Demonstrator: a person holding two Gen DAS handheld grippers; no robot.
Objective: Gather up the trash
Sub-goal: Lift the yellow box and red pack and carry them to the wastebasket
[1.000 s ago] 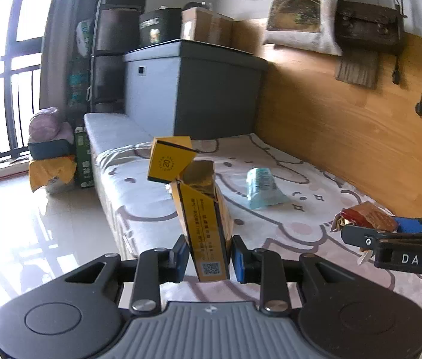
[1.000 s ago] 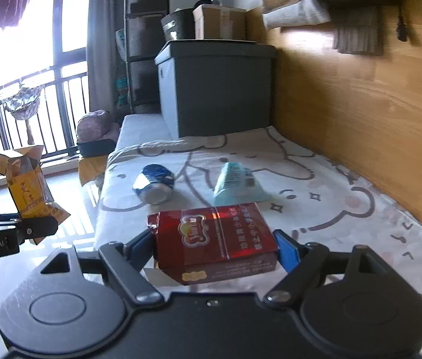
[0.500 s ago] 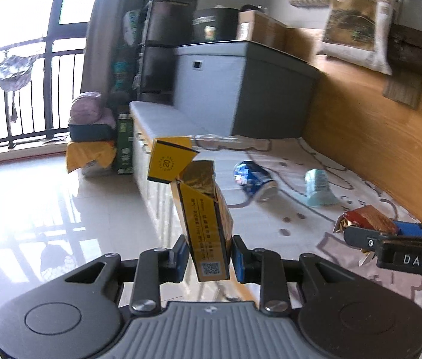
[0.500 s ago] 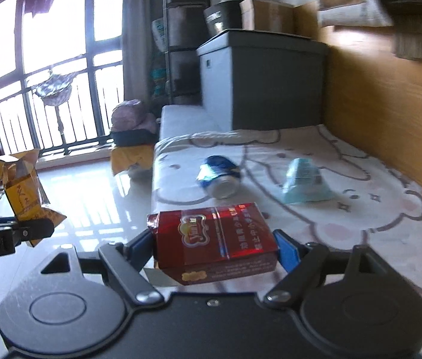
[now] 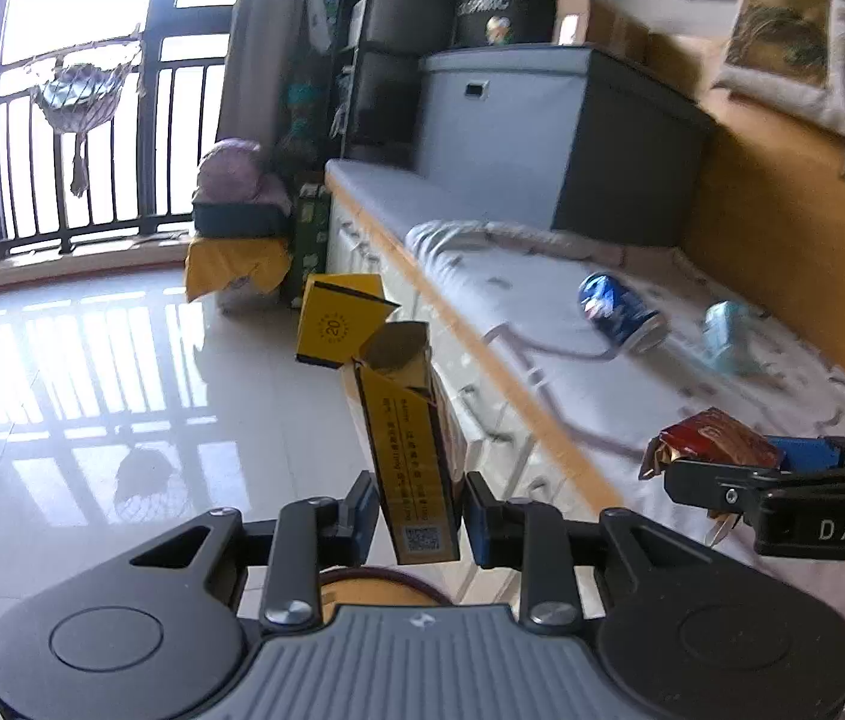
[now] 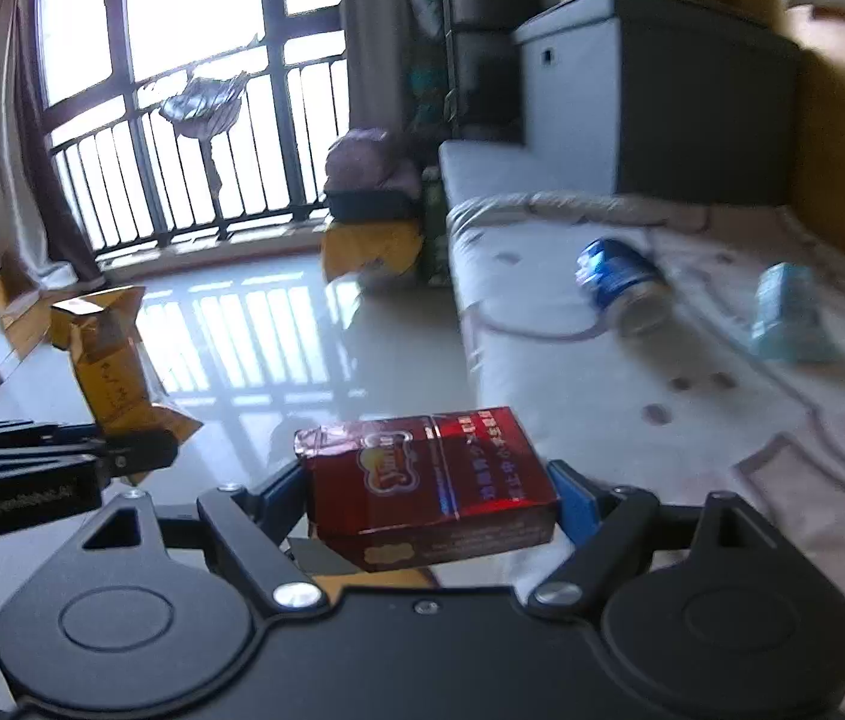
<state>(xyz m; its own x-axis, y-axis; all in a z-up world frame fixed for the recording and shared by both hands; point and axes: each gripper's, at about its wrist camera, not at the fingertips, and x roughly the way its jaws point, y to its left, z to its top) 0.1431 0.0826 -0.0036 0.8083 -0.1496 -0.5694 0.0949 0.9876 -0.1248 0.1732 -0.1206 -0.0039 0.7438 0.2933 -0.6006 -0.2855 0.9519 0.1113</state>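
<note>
My left gripper (image 5: 416,516) is shut on an open yellow carton (image 5: 407,438) and holds it upright over the floor beside the bed. It also shows in the right wrist view (image 6: 110,384). My right gripper (image 6: 431,492) is shut on a red cigarette pack (image 6: 428,480), held flat over the bed's edge; the pack also shows in the left wrist view (image 5: 716,441). A crushed blue can (image 5: 617,312) (image 6: 620,282) and a pale blue packet (image 5: 728,342) (image 6: 788,312) lie on the bed.
The bed (image 5: 542,306) with a patterned sheet runs along a wooden wall. A grey storage box (image 5: 548,132) stands at its far end. Yellow-covered bundles (image 5: 236,258) sit on the glossy floor (image 5: 92,372) near the balcony railing. A round rim (image 5: 383,579) shows just below my left fingers.
Both grippers have swung left, away from the bed and toward the floor, each still holding its item. The can and packet now lie further right in both views.
</note>
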